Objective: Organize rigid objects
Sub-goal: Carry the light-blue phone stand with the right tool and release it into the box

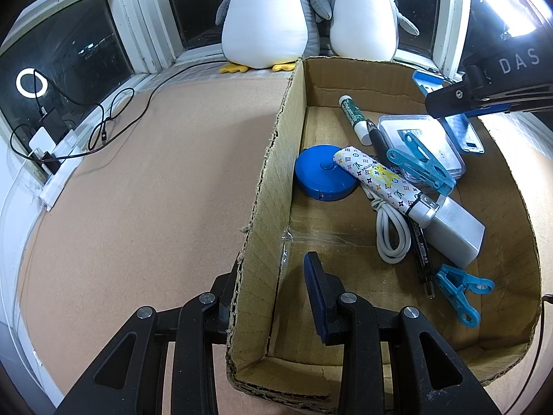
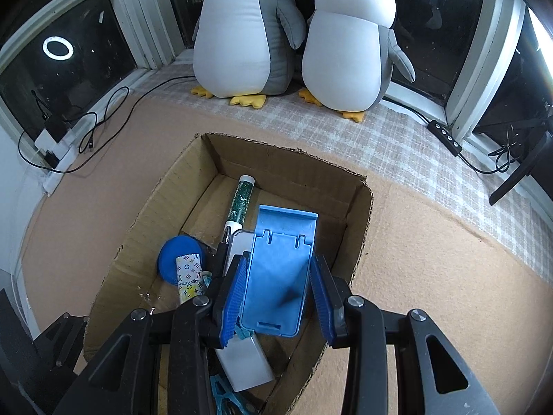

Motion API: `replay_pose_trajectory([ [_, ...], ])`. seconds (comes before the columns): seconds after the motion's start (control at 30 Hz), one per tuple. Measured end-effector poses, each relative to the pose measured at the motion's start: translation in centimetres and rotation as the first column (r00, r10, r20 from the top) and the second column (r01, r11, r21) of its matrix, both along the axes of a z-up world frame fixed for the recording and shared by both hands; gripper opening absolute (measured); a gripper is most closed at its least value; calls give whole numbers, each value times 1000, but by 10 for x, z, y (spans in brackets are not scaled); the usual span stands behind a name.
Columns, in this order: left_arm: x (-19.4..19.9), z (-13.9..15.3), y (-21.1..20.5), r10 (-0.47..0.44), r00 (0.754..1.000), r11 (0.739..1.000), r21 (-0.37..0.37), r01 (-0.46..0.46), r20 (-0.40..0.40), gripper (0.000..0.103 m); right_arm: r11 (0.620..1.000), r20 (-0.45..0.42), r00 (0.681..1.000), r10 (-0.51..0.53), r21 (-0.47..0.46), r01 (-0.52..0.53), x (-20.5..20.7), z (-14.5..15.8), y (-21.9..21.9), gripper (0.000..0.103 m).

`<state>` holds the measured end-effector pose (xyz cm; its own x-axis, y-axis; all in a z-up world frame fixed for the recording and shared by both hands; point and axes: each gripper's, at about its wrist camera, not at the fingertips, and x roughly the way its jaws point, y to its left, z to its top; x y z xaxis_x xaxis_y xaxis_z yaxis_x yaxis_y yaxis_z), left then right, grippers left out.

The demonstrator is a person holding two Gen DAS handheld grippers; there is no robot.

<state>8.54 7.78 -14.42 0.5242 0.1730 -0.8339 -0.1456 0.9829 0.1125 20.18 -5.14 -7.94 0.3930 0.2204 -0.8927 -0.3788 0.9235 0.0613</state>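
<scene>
A cardboard box (image 1: 266,186) holds a blue round tape measure (image 1: 323,173), a patterned tube (image 1: 376,180), a green-capped tube (image 1: 352,117), a clear case (image 1: 420,145), blue clips (image 1: 420,166), a white cable (image 1: 392,231) and a white block (image 1: 456,231). My left gripper (image 1: 273,294) straddles the box's left wall with jaws apart, not clamped. My right gripper (image 2: 278,290) hangs above the box (image 2: 363,224), its pads either side of a blue phone stand (image 2: 280,269); a small gap shows at the right pad. The stand also shows in the left wrist view (image 1: 459,128).
Two plush penguins (image 2: 349,45) stand at the back by the window. A power strip and black cables (image 1: 69,138) lie at the left edge of the brown mat (image 1: 138,207). A checked cloth (image 2: 432,159) and another cable lie to the right.
</scene>
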Motion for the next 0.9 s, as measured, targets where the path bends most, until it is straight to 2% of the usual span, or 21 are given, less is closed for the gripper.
replay_pose_trajectory([
  [0.6, 0, 0, 0, 1, 1000, 1000, 0, -1, 0, 34, 1000, -6, 1000, 18, -6, -18, -2, -4, 7, 36],
  [0.67, 0, 0, 0, 1, 1000, 1000, -1, -1, 0, 34, 1000, -8, 1000, 19, -8, -19, -2, -5, 7, 39],
  [0.73, 0, 0, 0, 0, 1000, 1000, 0, 0, 0, 34, 1000, -7, 1000, 23, -7, -23, -2, -5, 8, 47],
  [0.9, -1, 0, 1, 1, 1000, 1000, 0, -1, 0, 34, 1000, -7, 1000, 27, -2, -27, -4, -4, 8, 48],
])
